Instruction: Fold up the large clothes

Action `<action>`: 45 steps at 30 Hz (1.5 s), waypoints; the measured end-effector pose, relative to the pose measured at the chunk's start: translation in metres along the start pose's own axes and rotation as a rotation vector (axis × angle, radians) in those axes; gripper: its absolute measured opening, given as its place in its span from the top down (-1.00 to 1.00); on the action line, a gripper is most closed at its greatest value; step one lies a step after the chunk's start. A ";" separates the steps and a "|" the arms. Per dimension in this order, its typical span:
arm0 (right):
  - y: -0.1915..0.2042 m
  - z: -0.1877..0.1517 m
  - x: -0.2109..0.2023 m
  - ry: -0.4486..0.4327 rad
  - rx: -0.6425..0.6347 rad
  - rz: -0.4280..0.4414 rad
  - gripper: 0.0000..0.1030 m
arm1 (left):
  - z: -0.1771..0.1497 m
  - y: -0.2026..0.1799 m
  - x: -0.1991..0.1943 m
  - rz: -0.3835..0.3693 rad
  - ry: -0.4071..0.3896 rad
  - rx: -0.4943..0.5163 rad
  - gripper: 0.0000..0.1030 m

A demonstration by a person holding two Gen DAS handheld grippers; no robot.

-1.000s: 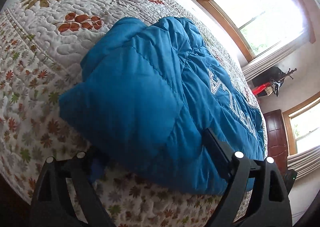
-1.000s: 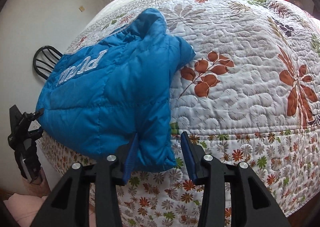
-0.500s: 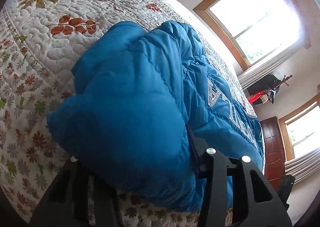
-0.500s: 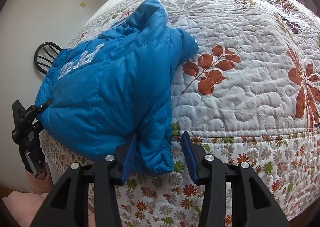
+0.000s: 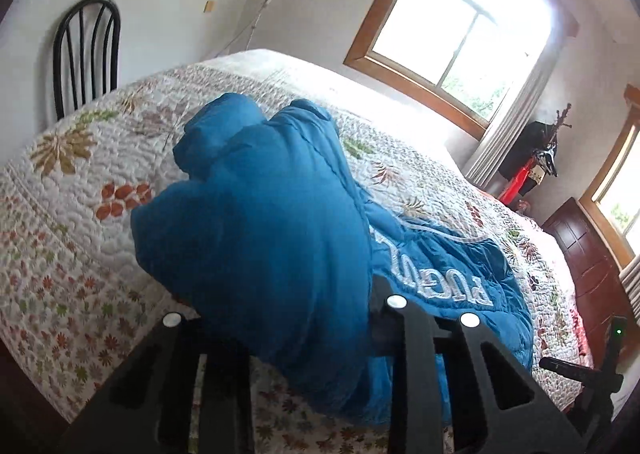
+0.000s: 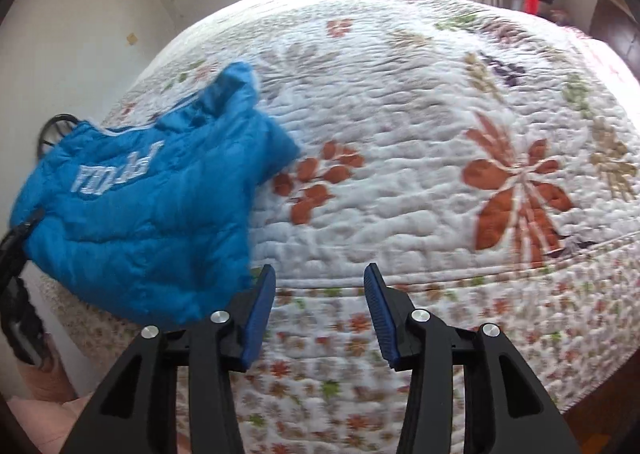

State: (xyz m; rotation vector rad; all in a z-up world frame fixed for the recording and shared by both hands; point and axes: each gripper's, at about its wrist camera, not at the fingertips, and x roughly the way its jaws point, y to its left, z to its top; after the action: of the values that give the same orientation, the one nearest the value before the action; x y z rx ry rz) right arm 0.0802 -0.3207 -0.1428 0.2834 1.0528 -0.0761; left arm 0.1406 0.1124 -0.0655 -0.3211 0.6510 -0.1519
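Puffy blue quilted jacket with slight sheen lies on a matt, stitched cloth bedspread.

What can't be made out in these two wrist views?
- Left wrist: left tongs pads, buried in the blue jacket they have just been closing on.
- Left wrist: jacket's near hem, behind the tong arms.
- Right wrist: jacket lettering, motion-blurred.
- Right wrist: chair, mostly hidden behind the jacket.
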 end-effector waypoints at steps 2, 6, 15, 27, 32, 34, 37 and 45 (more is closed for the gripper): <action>-0.008 0.000 0.011 0.038 0.012 0.019 0.11 | 0.004 -0.027 -0.007 -0.012 -0.034 0.071 0.50; -0.020 0.001 0.025 0.062 0.024 0.037 0.12 | 0.005 -0.082 -0.016 -0.020 -0.068 0.215 0.50; -0.029 0.006 0.027 0.053 0.032 0.045 0.12 | -0.022 -0.180 0.018 -0.093 0.022 0.491 0.36; -0.028 0.010 0.033 0.054 0.020 0.035 0.09 | -0.081 -0.207 0.082 -0.189 0.238 0.623 0.19; -0.021 0.011 0.037 0.055 -0.001 -0.003 0.06 | -0.084 -0.205 0.083 -0.187 0.242 0.624 0.19; -0.019 0.011 0.037 0.055 -0.009 -0.014 0.04 | -0.082 -0.208 0.082 -0.183 0.240 0.620 0.18; -0.020 0.011 0.035 0.056 -0.005 -0.010 0.03 | -0.081 -0.206 0.076 -0.172 0.231 0.619 0.18; -0.019 0.012 0.036 0.068 -0.007 -0.012 0.03 | -0.079 -0.209 0.059 -0.156 0.221 0.596 0.18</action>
State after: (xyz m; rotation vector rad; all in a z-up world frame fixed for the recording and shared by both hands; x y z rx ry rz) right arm 0.1041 -0.3393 -0.1720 0.2749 1.1226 -0.0739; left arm 0.1301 -0.1175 -0.0868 0.2245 0.7659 -0.5236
